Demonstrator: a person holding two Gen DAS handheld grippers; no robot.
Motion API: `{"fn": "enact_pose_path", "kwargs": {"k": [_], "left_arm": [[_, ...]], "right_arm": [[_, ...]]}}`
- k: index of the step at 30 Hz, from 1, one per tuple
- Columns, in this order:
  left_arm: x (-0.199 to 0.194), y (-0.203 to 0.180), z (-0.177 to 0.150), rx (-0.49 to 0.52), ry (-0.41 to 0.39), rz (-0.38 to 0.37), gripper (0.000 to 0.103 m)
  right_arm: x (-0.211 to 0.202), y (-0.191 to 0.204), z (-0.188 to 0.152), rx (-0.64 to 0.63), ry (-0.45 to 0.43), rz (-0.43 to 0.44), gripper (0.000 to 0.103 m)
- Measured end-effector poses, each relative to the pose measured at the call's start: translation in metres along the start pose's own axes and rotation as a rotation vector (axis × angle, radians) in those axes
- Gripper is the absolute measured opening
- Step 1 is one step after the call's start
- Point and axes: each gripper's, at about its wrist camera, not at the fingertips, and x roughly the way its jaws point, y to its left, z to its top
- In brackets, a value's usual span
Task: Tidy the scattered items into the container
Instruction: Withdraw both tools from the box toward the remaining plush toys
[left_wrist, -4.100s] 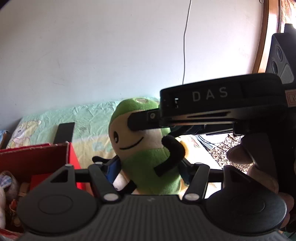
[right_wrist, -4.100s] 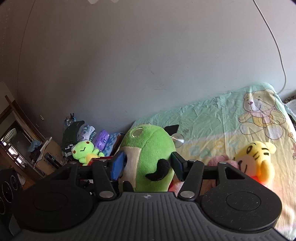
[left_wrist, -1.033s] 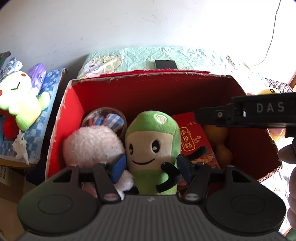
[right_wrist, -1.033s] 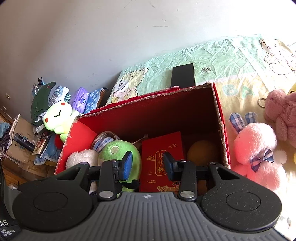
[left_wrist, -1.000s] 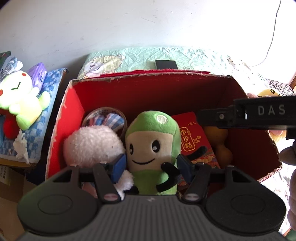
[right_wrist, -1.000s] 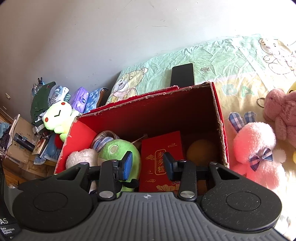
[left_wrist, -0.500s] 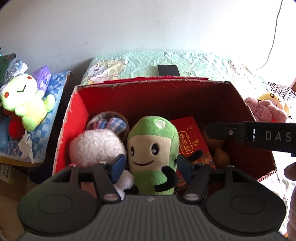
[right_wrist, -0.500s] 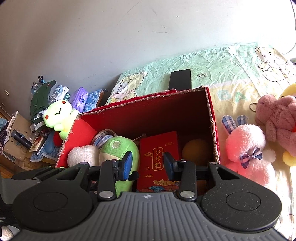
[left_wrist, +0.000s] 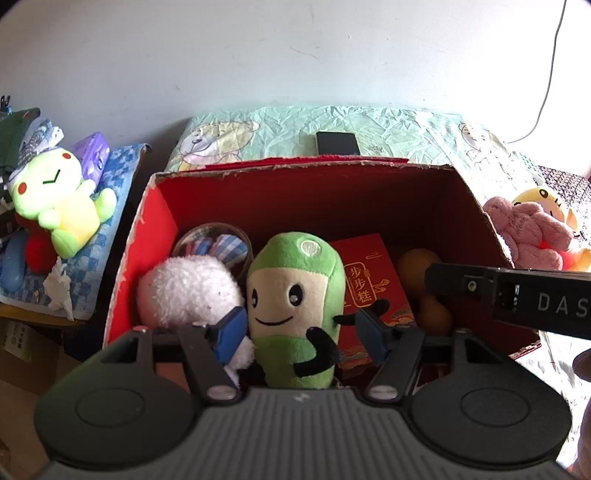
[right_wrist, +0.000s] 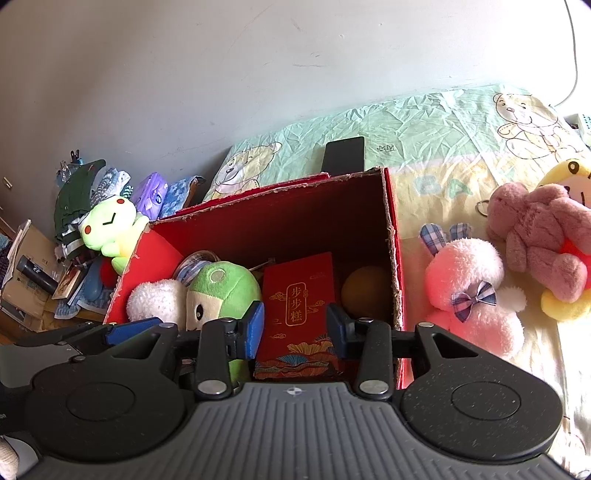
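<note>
Red box (left_wrist: 155, 206), green/cream plush (left_wrist: 291, 295), pink bunny (right_wrist: 469, 291) w/ plaid bow.

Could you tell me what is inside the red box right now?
Inside the red box: green plush, white plush, red packet, orange gourd, and a checked-cloth jar. Anything beneath them is covered.

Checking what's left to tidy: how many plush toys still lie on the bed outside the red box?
3: pink bunny plush with plaid bow beside the red cardboard box, mauve bear plush further right, yellow plush beneath it. Others may be out of view.

Both wrist cams look down close into the red box (left_wrist: 480, 206) (right_wrist: 388, 229); right cam also catches bed (right_wrist: 424, 140).
</note>
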Motion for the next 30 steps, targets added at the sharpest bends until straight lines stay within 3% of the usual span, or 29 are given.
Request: {"fn": "enact_pose_path", "kwargs": {"k": [16, 30], "left_arm": [[-0.021, -0.036, 0.005, -0.007, -0.024, 0.046, 0.068], [-0.022, -0.110, 0.004, 0.032, -0.025, 0.036, 0.068]], "right_arm": [[-0.036, -0.025, 0.005, -0.028, -0.020, 0.004, 0.041], [-0.071, -0.085, 0.003, -0.007, -0.025, -0.030, 0.042]]}}
